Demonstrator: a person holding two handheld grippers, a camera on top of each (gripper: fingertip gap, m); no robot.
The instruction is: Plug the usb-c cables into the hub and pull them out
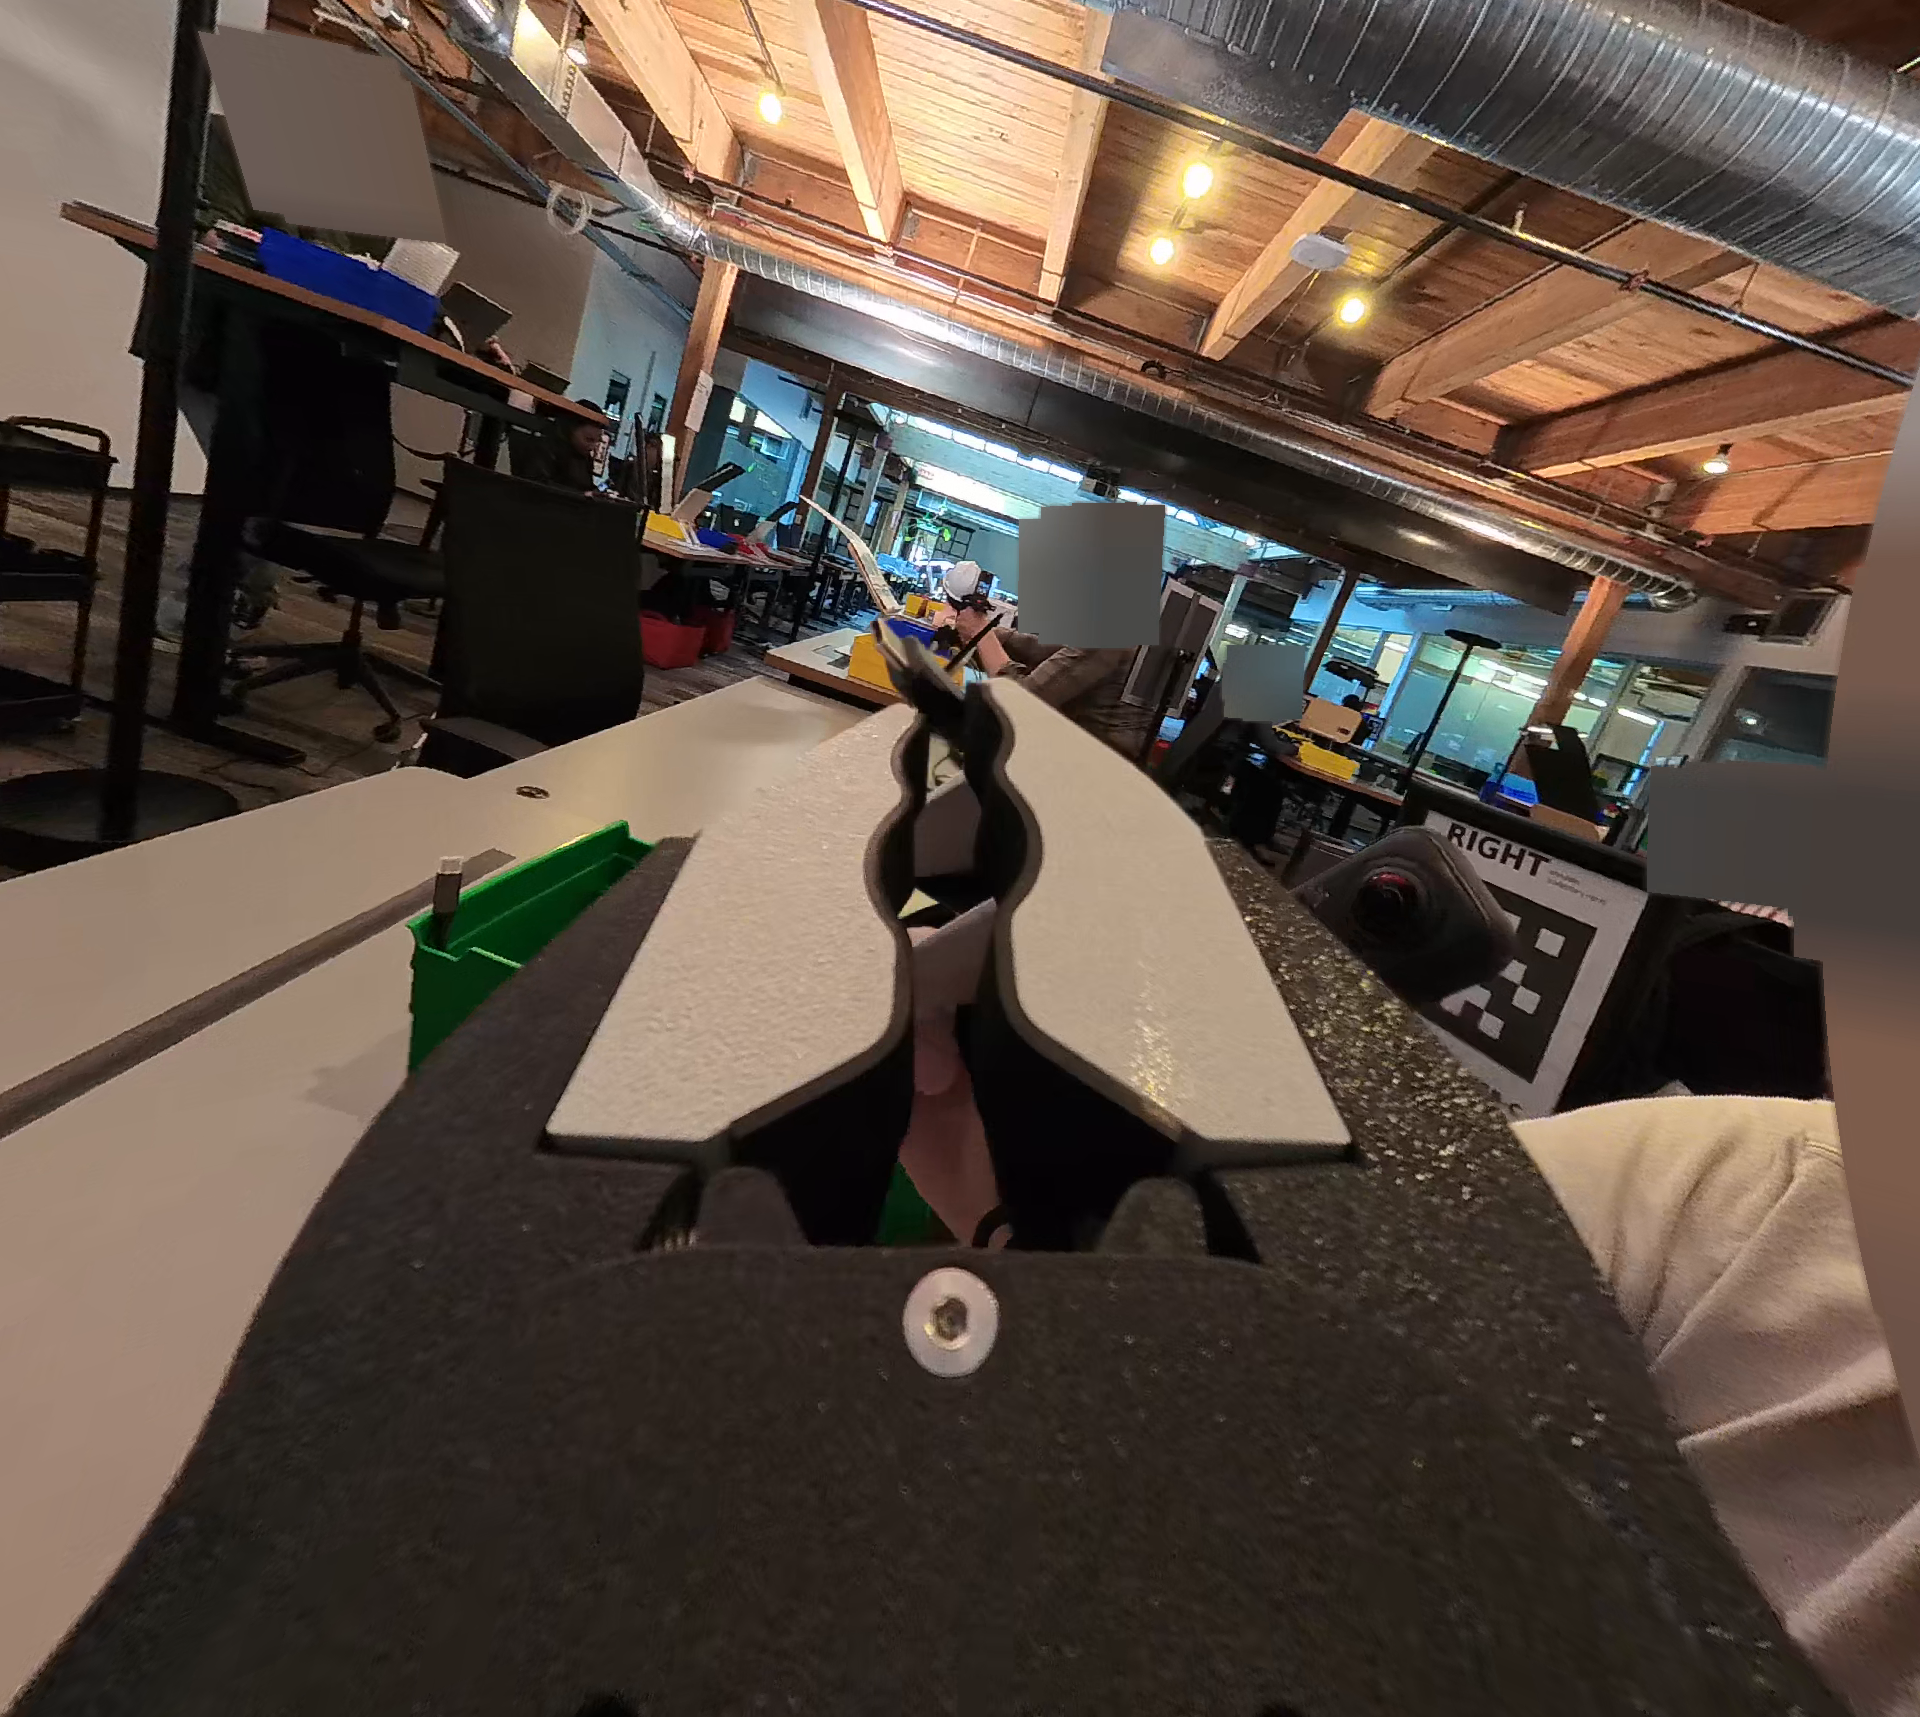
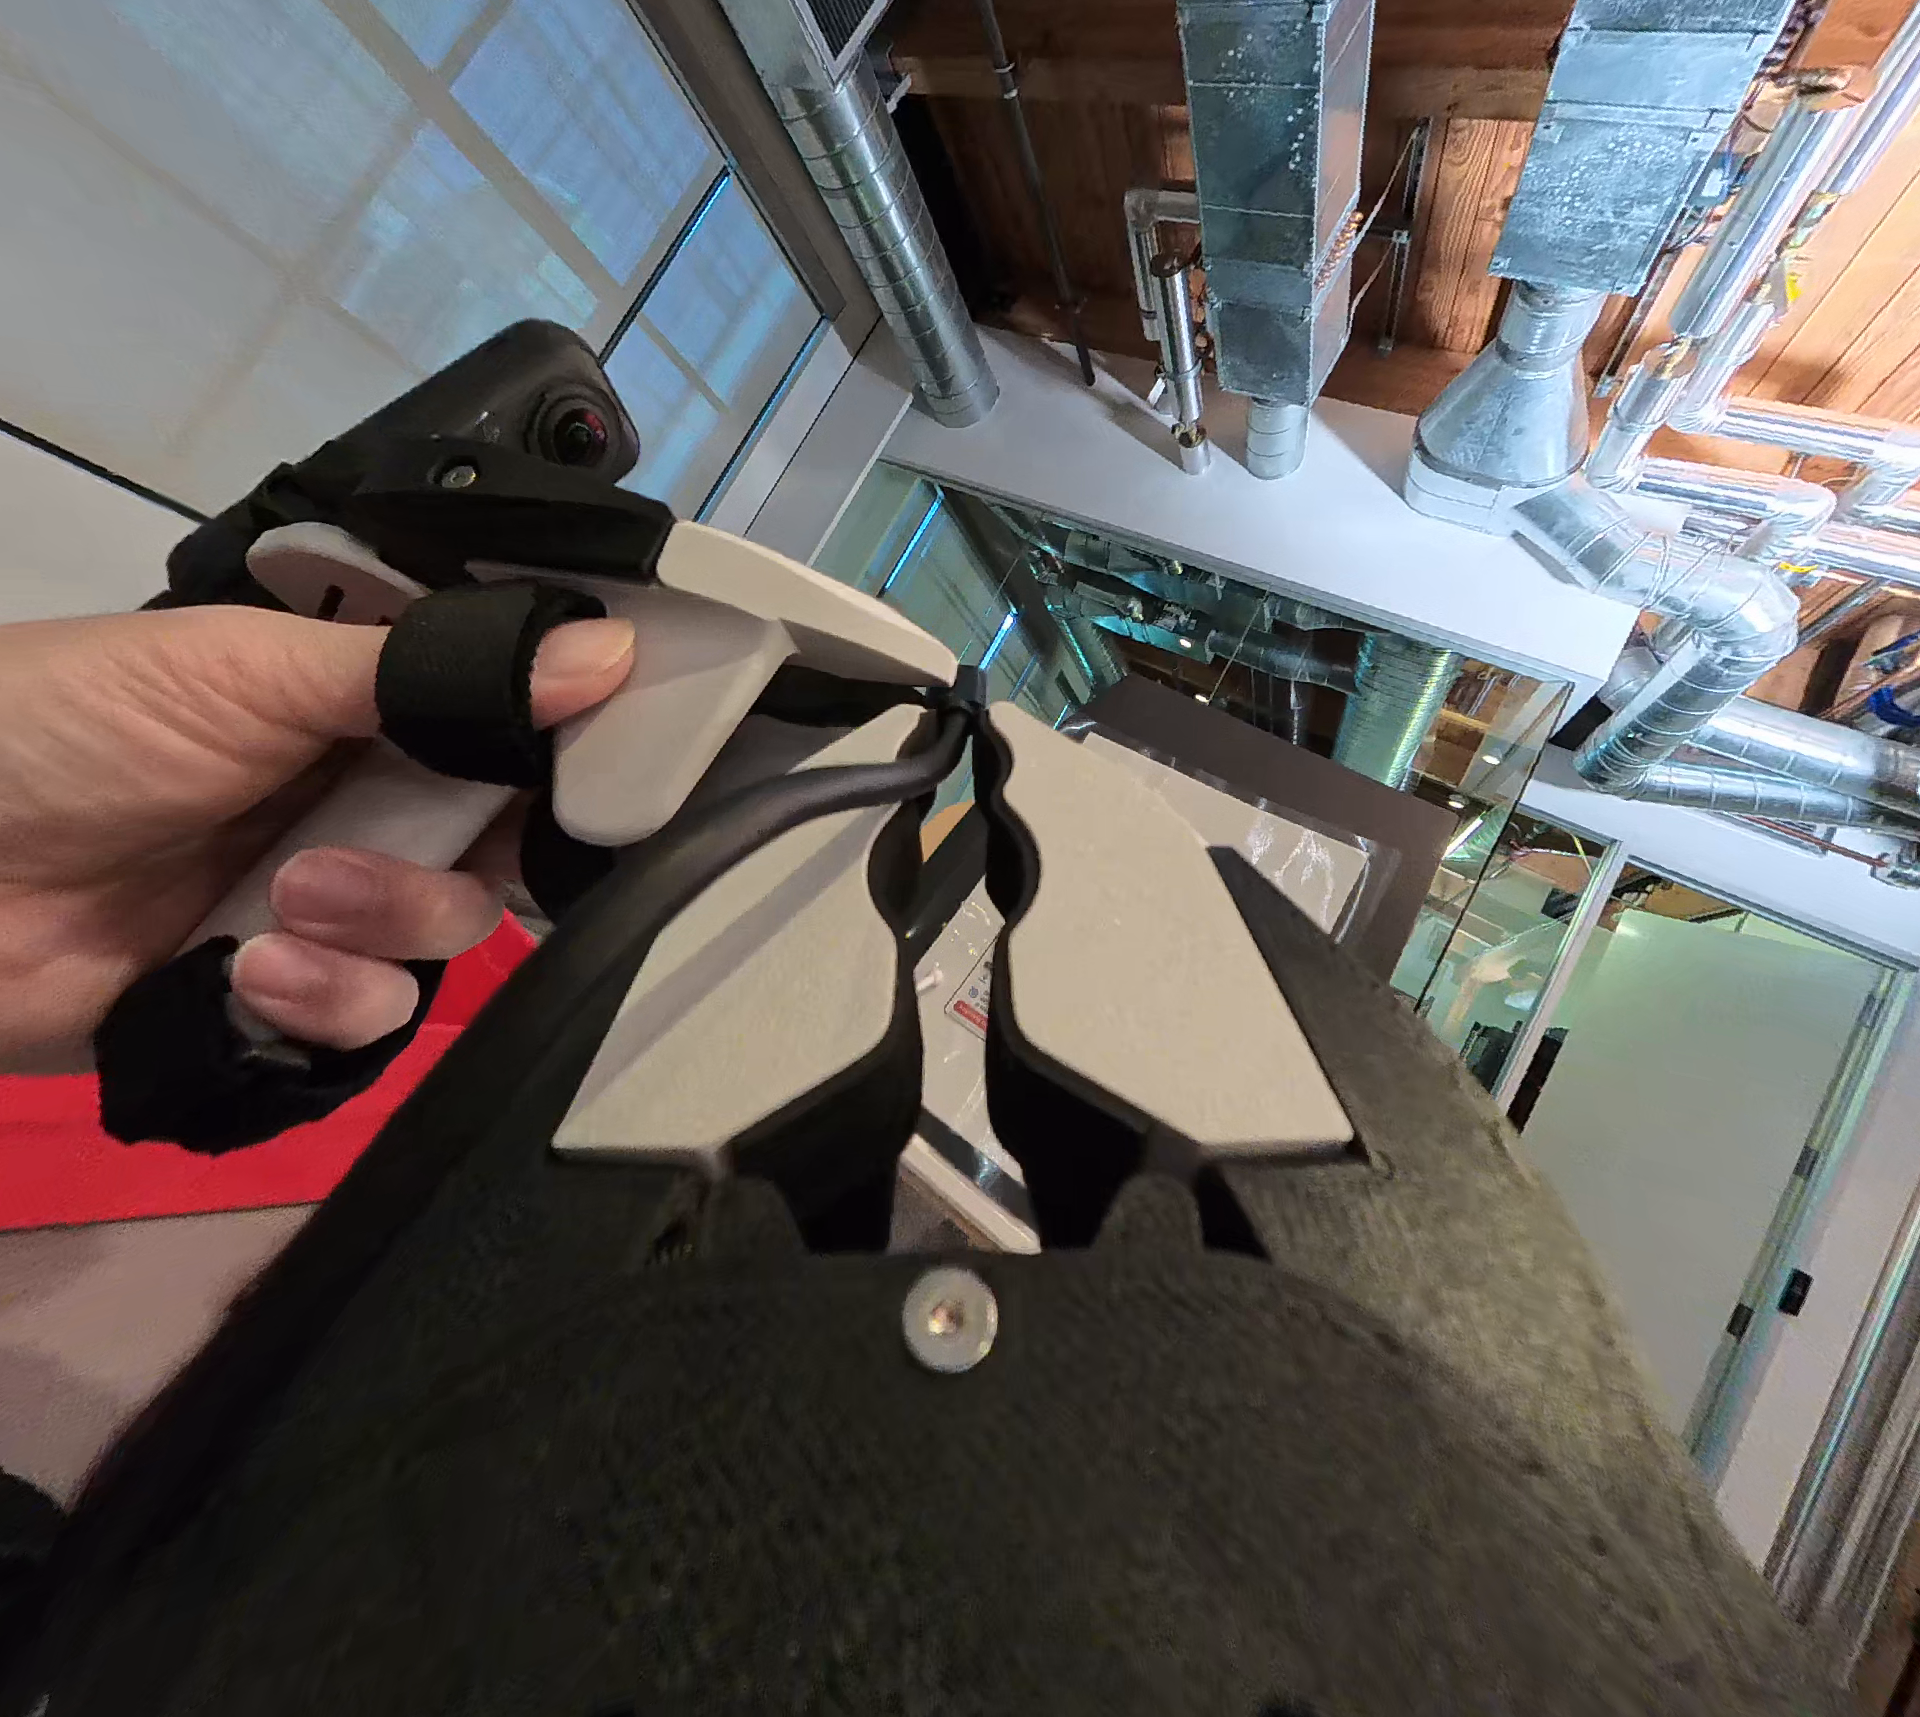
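My left gripper is shut on the plug end of a black usb-c cable, whose metal tip sticks out past the fingertips. In the right wrist view my right gripper is shut on the same black cable just behind the plug. The cable trails down to the left over my right gripper's left finger. The left gripper, held by a hand, meets the plug from the left. Both grippers are raised and point up towards the ceiling. No hub is in view.
A green bin stands on the white table to the left, with a small metal-tipped piece upright at its corner. The right gripper's camera and marker tag sit close on the right. Desks, chairs and people are farther back. My left and right fingertips are right by each other.
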